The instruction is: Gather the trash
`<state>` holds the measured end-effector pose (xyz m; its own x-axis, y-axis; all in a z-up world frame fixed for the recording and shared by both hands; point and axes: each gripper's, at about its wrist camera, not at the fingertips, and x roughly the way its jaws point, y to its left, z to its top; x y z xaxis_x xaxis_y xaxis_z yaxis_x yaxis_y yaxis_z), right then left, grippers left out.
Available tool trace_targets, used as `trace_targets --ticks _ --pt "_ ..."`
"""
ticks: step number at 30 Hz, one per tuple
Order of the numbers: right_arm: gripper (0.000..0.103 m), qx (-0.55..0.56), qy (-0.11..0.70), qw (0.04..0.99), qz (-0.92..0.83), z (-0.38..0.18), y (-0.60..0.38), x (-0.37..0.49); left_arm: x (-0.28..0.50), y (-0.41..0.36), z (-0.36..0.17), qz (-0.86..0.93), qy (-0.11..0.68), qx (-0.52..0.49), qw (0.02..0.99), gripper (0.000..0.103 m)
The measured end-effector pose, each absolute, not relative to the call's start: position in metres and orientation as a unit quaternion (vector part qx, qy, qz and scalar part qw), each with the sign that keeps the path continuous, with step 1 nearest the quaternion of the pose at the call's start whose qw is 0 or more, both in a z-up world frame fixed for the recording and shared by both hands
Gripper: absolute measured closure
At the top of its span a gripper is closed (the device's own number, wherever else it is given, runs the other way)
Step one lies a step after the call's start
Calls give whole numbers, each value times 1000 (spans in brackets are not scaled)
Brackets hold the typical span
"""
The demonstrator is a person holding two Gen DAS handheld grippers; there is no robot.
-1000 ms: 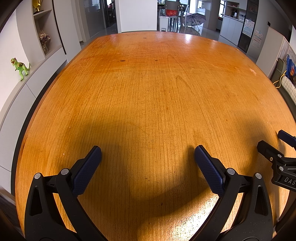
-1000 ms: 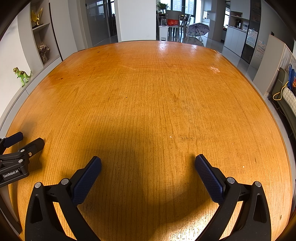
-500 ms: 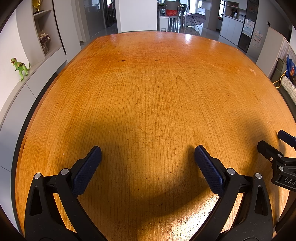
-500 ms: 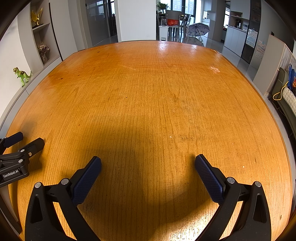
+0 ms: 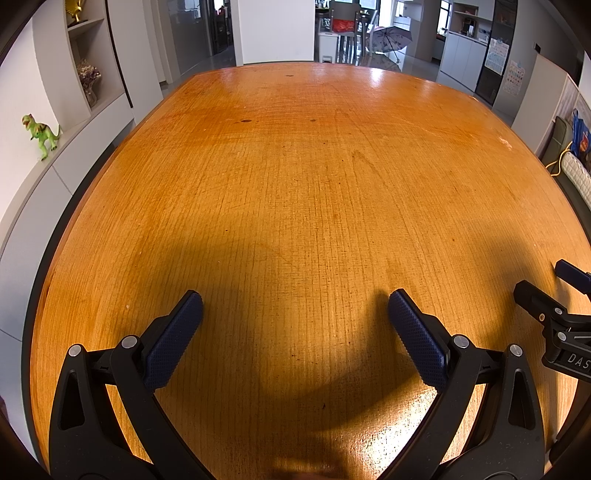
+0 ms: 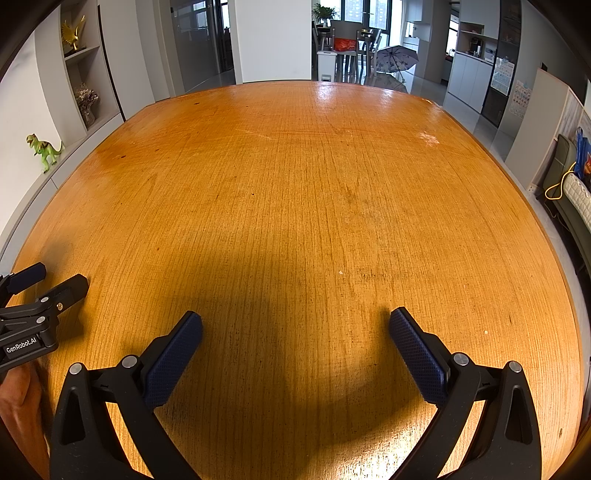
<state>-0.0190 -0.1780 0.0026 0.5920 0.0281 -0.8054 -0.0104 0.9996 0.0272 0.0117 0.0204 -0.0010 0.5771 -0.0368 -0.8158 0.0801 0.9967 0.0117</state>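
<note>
A large wooden table (image 5: 295, 192) with an orange-brown grained top fills both wrist views, and its surface shows only faint stains and a few tiny specks. Its far edge curves below a white pillar (image 5: 277, 31) and a dining area with an open umbrella (image 6: 397, 57). Its left edge runs along a low grey cabinet ledge where a green toy dinosaur (image 5: 40, 130) stands. Its right edge borders a floor strip with a yellow cable (image 6: 559, 184). The tabletop is broad and unobstructed from the near edge to the far edge. The left gripper (image 5: 295, 317) hovers over the near part of the table, towards the left edge, with its jaws spread wide. Its blue textured pads (image 5: 173, 343) hold nothing and touch nothing. The right gripper (image 6: 295, 332) hovers over the near part of the table, towards the right edge, likewise spread wide and empty, with soft shadows of both tools on the wood beneath. Each gripper appears at the side of the other's view: the right one at the right margin of the left camera, the left one at the left margin of the right camera, with part of a hand (image 6: 18, 402) below it. No trash is in view on the table in either picture, so its position and direction cannot be told.
</note>
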Motion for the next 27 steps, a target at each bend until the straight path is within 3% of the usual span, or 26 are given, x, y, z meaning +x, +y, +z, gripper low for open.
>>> trace_targets --ticks 27 --pt "2 10 451 892 11 3 -178 -19 13 24 -1 -40 459 27 887 6"
